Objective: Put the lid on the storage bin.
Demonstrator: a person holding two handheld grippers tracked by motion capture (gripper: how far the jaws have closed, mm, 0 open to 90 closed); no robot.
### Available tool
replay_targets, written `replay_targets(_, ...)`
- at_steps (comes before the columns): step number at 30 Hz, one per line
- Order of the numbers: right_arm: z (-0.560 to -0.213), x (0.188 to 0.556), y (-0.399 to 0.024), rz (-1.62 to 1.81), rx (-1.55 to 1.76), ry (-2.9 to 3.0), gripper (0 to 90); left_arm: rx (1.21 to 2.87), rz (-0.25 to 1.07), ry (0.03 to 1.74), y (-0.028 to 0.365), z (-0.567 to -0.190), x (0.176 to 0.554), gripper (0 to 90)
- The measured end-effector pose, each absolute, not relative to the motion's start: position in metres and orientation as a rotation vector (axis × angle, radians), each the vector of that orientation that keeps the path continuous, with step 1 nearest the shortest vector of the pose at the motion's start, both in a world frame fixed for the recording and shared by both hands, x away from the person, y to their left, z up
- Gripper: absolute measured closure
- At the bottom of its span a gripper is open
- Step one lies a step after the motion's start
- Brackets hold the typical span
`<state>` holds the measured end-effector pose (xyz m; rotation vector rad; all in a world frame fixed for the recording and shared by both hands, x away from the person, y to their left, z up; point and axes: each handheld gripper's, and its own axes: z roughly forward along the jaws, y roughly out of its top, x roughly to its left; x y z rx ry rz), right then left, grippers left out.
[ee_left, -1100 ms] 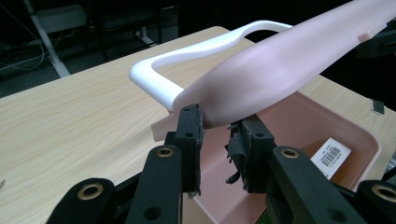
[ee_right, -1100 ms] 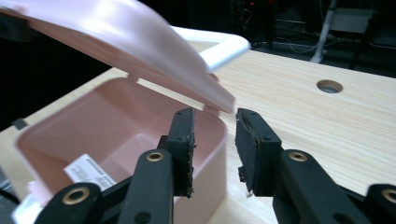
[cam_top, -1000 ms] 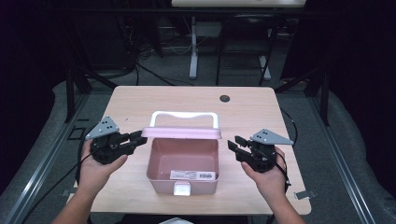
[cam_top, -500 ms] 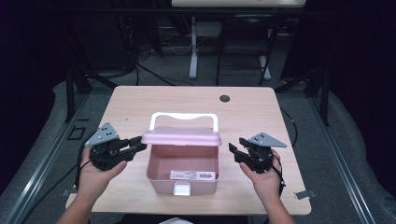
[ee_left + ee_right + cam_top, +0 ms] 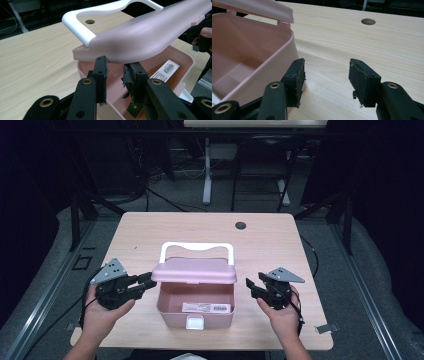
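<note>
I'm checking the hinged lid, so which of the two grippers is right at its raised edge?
The left gripper: its fingers sit under the pink lid; the right gripper is beside the box, apart.

Raised lid (image 5: 194,270) overhangs box (image 5: 196,312); surrounding table (image 5: 150,232) free.

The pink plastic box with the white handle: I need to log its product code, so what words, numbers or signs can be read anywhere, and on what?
White barcode sticker on the inside floor of the pink plastic box: bars show, but the print beside them is too small and blurred to read.
Pink hinged lid, white handle, light wooden table: no text.
</note>
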<state>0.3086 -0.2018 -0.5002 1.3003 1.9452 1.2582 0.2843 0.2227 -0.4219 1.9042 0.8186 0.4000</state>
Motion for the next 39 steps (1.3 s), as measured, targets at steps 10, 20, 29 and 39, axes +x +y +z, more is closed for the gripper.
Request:
replay_targets(10,-0.504,0.307,-0.205,1.254,1.311,1.924,45.9,1.902,0.387,0.815,0.225,-0.429,0.277,71.7)
replay_targets(20,-0.509,0.306,-0.208,1.238,1.32,1.914,45.9,1.909,0.376,0.823,0.225,-0.438,0.272,71.8)
replay_targets(29,-0.511,0.304,-0.209,1.242,1.325,1.906,45.9,1.913,0.36,0.827,0.227,-0.446,0.268,72.1)
replay_targets(39,-0.514,0.304,-0.211,1.266,1.346,1.904,45.9,1.921,0.352,0.828,0.23,-0.45,0.262,72.3)
